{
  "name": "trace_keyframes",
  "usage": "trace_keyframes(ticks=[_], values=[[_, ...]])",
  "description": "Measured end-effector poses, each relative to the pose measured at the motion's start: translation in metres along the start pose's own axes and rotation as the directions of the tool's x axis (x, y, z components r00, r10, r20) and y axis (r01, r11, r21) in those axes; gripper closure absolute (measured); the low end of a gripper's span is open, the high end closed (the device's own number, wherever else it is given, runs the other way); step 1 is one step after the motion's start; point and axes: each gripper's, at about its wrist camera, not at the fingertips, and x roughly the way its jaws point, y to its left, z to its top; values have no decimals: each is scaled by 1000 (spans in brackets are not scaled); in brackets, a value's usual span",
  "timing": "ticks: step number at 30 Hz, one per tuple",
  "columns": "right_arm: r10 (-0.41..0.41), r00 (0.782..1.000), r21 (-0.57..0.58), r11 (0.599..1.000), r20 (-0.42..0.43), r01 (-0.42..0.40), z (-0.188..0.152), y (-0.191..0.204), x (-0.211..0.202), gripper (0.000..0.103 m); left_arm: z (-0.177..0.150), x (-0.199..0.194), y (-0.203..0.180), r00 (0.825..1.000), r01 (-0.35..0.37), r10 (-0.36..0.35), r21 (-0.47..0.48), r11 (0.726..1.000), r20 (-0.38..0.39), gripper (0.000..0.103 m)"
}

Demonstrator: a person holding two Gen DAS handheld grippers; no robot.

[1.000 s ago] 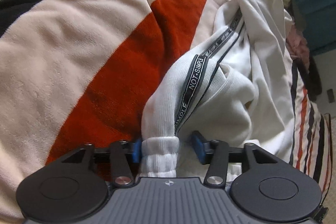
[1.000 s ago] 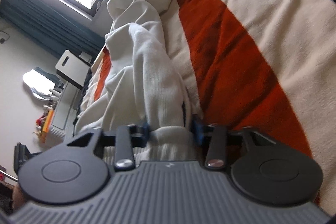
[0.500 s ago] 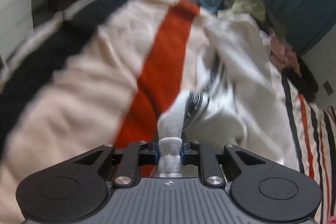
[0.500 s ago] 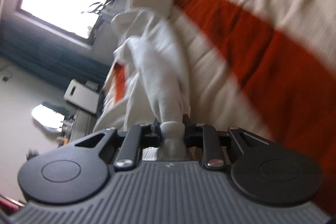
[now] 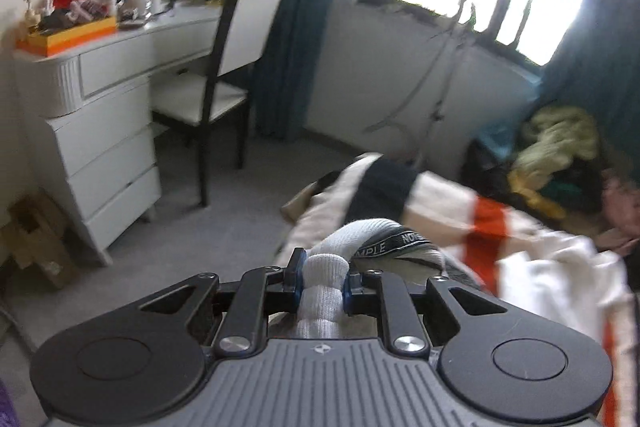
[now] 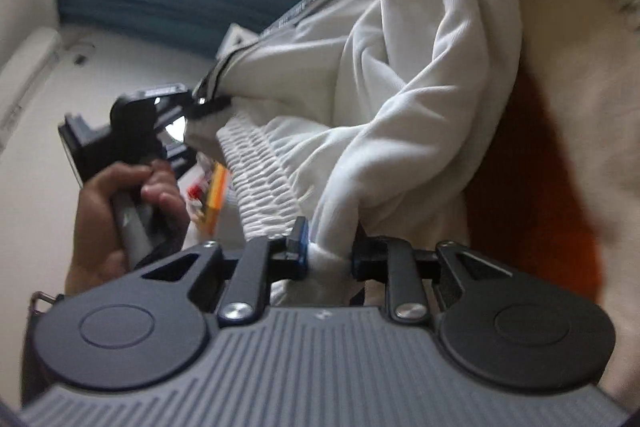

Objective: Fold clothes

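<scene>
Left gripper (image 5: 323, 285) fingers clamped on white garment (image 6: 420, 75) cuff, right gripper (image 6: 329, 253) likewise, person's hand (image 6: 116, 211) only right view

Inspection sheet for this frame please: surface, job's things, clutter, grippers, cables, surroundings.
Surface: striped blanket, cream, black and orange, covering a bed.
Job's things: white garment with a ribbed cuff and black lettered tape, stretched between both tools.
Clutter: clothes pile at the bed's far end.
Grippers: left hand-held gripper shut on the garment's cuff; right hand-held gripper shut on a bunched part; a hand holds the left one.
Cables: thin cord hanging below the window.
Surroundings: white dresser, chair, teal curtains.
</scene>
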Motion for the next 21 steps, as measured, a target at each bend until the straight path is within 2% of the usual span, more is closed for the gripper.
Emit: trace_keyframes(ticks=[4, 7, 9, 11, 12, 13, 14, 18, 21], values=[[-59, 995, -49, 997, -76, 55, 1, -3, 25, 72, -16, 50, 12, 998, -52, 50, -49, 997, -43, 82], [-75, 992, -120, 991, -106, 63, 3, 2, 25, 67, -25, 67, 10, 993, -92, 92, 5, 996, -73, 76], [-78, 990, -154, 986, -121, 59, 4, 7, 19, 57, -32, 64, 7, 992, -111, 113, 38, 993, -62, 72], [-82, 989, -191, 980, -119, 58, 5, 12, 5, 31, -36, 53, 2, 993, -111, 113, 43, 993, -43, 54], [-86, 991, -216, 974, -103, 63, 3, 15, -2, 25, -37, 46, -1, 992, -116, 118, 43, 992, -41, 48], [-90, 992, -240, 968, -85, 67, 1, 17, -10, 18, -39, 39, -4, 992, -119, 120, 42, 992, -36, 34], [-90, 994, -266, 961, -60, 71, 1, 18, -22, 16, -39, 28, -8, 993, -115, 116, 42, 993, -20, 25], [-106, 993, -348, 930, 46, 116, 6, 30, -67, 17, -45, -21, -32, 995, -93, 90, 63, 994, 51, 18], [-146, 975, -407, 891, 167, 203, 10, 37, -110, 17, -53, -60, -63, 995, -48, 37, 109, 993, 97, 15]])
